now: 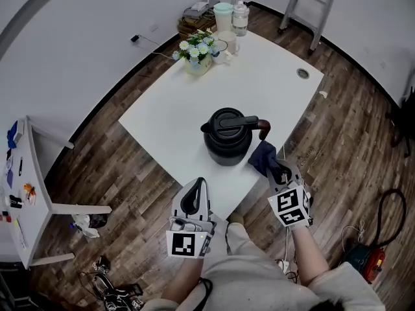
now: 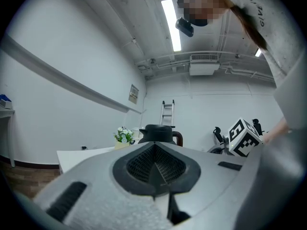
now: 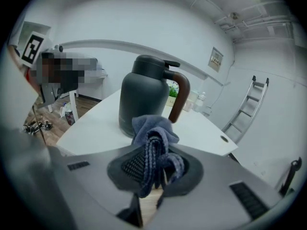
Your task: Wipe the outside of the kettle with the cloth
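Left gripper (image 2: 154,166): jaws closed together, nothing between them; positioned at near edge of table (image 1: 279,76).
Kettle (image 1: 225,138): dark, lid on, upright on table, ahead of both grippers; ahead-right of left gripper, apart from it.
Right gripper (image 3: 152,169): jaws clamped on blue cloth (image 3: 153,128); cloth bunched, protruding forward from jaw tips.
Cloth just beside kettle base, on handle (image 3: 178,94) side; contact not determinable.
Flower pot (image 1: 196,54): far beyond kettle.

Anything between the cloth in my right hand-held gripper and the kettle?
Nothing visible: the right hand-held gripper holds the cloth close beside the kettle, with no other object near them on the table.
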Demonstrator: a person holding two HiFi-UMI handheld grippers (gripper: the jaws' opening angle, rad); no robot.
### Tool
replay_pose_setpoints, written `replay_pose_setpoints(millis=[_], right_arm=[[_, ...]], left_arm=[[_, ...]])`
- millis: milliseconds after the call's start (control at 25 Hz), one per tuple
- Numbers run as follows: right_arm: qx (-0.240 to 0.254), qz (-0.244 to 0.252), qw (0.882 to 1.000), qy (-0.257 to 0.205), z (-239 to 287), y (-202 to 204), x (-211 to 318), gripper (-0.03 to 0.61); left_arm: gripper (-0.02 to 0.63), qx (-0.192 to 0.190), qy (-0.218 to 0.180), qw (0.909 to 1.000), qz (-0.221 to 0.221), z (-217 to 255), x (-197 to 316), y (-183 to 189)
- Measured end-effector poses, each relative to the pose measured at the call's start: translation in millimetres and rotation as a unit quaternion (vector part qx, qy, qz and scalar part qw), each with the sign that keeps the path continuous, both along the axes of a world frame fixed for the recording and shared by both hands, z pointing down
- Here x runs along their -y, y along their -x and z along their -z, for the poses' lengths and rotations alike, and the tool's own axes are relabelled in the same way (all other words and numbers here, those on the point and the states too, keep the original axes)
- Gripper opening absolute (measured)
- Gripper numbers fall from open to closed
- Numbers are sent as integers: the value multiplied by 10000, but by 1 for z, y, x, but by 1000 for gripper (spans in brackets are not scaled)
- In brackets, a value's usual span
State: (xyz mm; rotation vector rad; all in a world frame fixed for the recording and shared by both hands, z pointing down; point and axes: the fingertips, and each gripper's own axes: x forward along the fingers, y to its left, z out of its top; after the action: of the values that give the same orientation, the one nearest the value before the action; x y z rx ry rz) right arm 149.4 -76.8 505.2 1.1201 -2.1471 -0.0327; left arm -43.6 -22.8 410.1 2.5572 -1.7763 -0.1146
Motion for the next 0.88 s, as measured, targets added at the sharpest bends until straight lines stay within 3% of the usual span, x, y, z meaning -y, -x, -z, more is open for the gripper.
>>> replay_pose_setpoints(millis=[160,320,480,880], right_arm=[[436,119,9989,115,15,20,-29,52],[1117,73,9935,-230,61,38,-59,52],[1758,-313,9825,-532,99,45,-83,52],[1789,-444,9819,-448,102,74,-147,51]], left_arm=[[8,-20,28,9999,-162,5,-13,0],[8,-170,-127,9990,-390,21,-21,1],[8,-303,-239,9979,-524,33,-32,8],[8,-586,169,9935,-959,11,-76,-3]])
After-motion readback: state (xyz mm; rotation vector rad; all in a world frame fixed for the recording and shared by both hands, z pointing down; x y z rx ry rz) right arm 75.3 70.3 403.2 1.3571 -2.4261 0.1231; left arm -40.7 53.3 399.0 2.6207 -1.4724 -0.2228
